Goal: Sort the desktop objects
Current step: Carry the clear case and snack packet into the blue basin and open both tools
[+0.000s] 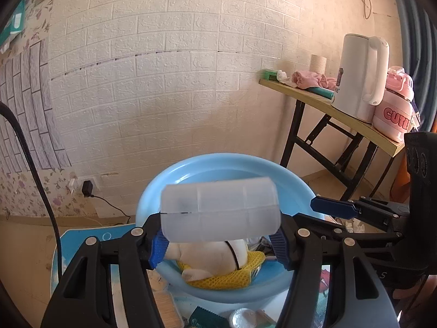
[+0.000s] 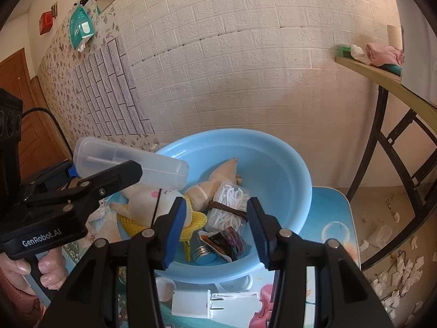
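Overhead, our left gripper (image 1: 220,242) was clamped on a frosted, translucent plastic box (image 1: 220,210) — a rounded oblong with faint moulded seams — and held it lengthwise above the pale blue basin (image 2: 273,164). Its ribbed blue pads (image 1: 158,248) pressed against the box's two ends. In the right wrist view the same box (image 2: 128,161) hung over the basin's left rim, carried by the black gripper body, with a hand (image 2: 41,268) wrapped round the grip below.

Our right gripper (image 2: 215,229) stood apart, nothing between its blue pads (image 2: 174,232); it hovered over the near side of the basin.

The basin was smooth, round and glossy. Inside lay a soft cream plush toy (image 2: 153,199) on a yellow mesh cloth (image 2: 196,218), a clear pack of white looped pieces (image 2: 232,202) bound by a brown band, a crinkled dark wrapper (image 2: 226,243) and a small metal-lidded jar (image 2: 203,255).

On the printed blue table top (image 2: 330,218) just in front of the basin lay a white plug adapter (image 2: 202,304) — boxy, with flat prongs.
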